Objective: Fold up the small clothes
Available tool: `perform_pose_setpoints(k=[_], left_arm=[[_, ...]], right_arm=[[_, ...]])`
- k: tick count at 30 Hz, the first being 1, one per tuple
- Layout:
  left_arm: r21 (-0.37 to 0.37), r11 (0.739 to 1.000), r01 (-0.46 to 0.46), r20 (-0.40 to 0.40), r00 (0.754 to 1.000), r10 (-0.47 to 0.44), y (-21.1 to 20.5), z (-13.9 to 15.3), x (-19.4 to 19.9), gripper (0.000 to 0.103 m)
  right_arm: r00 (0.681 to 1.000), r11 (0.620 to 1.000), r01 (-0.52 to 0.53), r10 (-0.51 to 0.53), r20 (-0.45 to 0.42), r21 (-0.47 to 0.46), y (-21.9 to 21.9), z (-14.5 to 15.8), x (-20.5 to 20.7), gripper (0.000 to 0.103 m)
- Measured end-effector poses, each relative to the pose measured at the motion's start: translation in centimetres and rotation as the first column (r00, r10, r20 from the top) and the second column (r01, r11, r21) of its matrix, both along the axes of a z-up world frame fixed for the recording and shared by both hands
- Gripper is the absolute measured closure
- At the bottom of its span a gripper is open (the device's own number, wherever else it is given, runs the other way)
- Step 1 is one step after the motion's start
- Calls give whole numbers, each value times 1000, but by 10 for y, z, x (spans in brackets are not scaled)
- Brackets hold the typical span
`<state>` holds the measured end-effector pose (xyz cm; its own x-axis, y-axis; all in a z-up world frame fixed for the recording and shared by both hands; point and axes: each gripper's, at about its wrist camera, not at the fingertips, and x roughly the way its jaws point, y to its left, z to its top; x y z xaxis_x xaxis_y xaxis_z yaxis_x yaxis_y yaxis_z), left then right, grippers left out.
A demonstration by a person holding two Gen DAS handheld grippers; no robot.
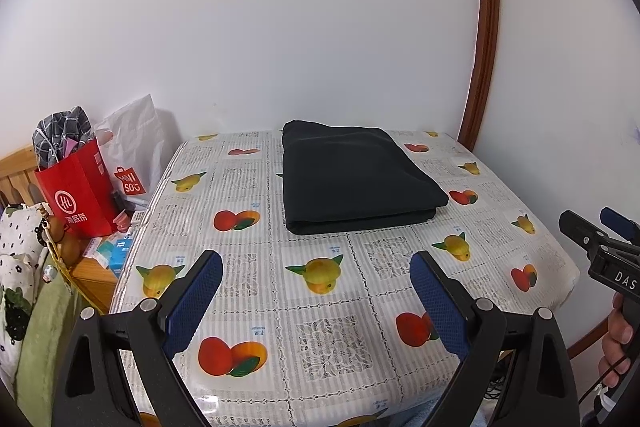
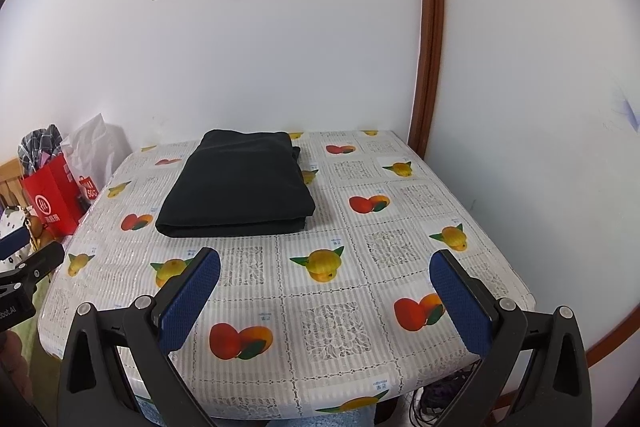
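Note:
A dark garment (image 1: 356, 175) lies folded into a neat rectangle on the far half of the table (image 1: 320, 327), near the wall. The right wrist view shows the same folded garment (image 2: 236, 187) at the table's far left. My left gripper (image 1: 316, 267) hovers open above the near edge of the table, well short of the garment, with nothing between its blue pads. My right gripper (image 2: 324, 267) is open too, empty, and also back over the near edge. The right gripper (image 1: 596, 227) shows at the right edge of the left wrist view, held by a hand (image 1: 618, 343).
The table carries a fruit-print cloth and stands in a corner with white walls. To its left sit a red paper bag (image 1: 80, 195) stuffed with checked cloth, a white shopping bag (image 1: 132, 147), and small boxes (image 1: 116, 251) on a wooden stand. A brown door frame (image 1: 480, 67) rises at the right.

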<state>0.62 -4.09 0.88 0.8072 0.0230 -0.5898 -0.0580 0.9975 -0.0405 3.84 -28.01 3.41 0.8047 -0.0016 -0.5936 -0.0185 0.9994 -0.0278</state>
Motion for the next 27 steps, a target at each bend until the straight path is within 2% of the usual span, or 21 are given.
perform_pose_setpoints(k=[27], left_arm=[[9,1000,-8,3,1000,8,0,1,0,8]], right_arm=[[1000,1000,7,-7,11,3,-5,2,-2,0]])
